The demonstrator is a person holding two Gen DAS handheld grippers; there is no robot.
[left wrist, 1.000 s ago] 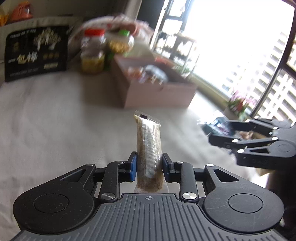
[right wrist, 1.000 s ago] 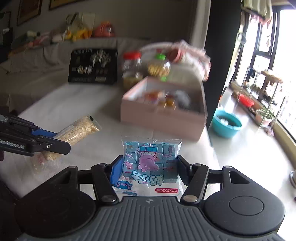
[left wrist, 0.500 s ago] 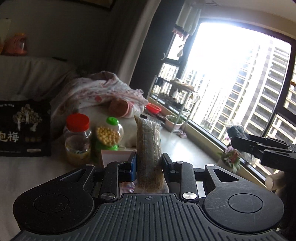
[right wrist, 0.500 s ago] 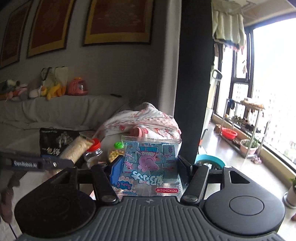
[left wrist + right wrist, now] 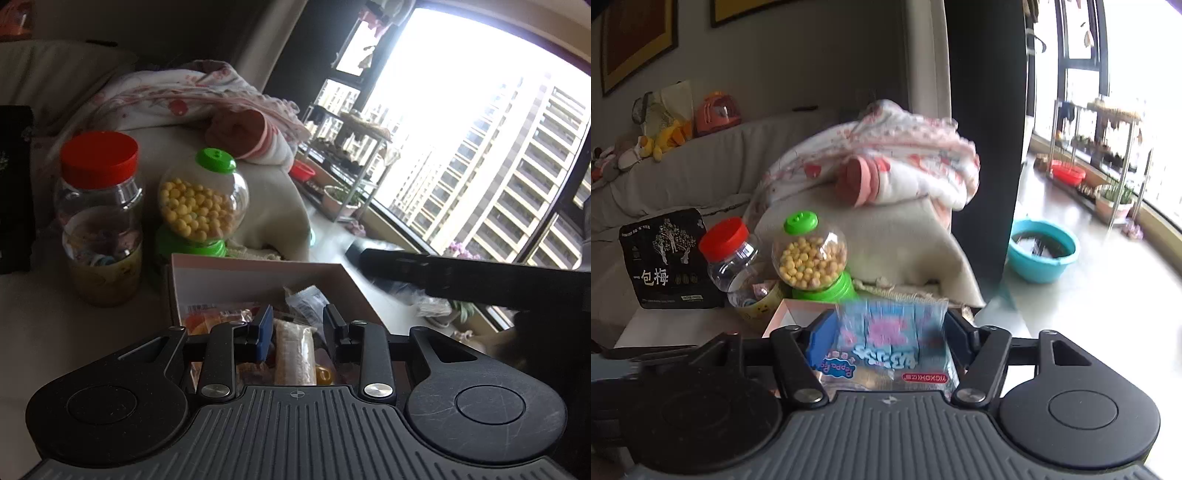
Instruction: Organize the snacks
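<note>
My left gripper point(image 5: 297, 328) hangs over the pink cardboard box point(image 5: 236, 273), its jaws apart. The tan grain snack packet point(image 5: 293, 356) lies between them, free of both pads, among the other snacks in the box. My right gripper point(image 5: 890, 339) is shut on a blue Peppa Pig candy packet point(image 5: 886, 350) and holds it above the near edge of the pink box point(image 5: 798, 308). The right gripper's finger point(image 5: 443, 275) crosses the left wrist view at the right.
Behind the box stand a red-lidded jar point(image 5: 733, 254) and a green gumball dispenser point(image 5: 812, 258). A black snack bag point(image 5: 663, 258) leans at the left. A folded blanket point(image 5: 886, 166) lies on the sofa behind. A blue basin point(image 5: 1043, 249) sits on the floor at the right.
My left gripper moved forward over the box, opened and let go of the grain packet. My right gripper moved forward and down towards the box, still holding the candy packet.
</note>
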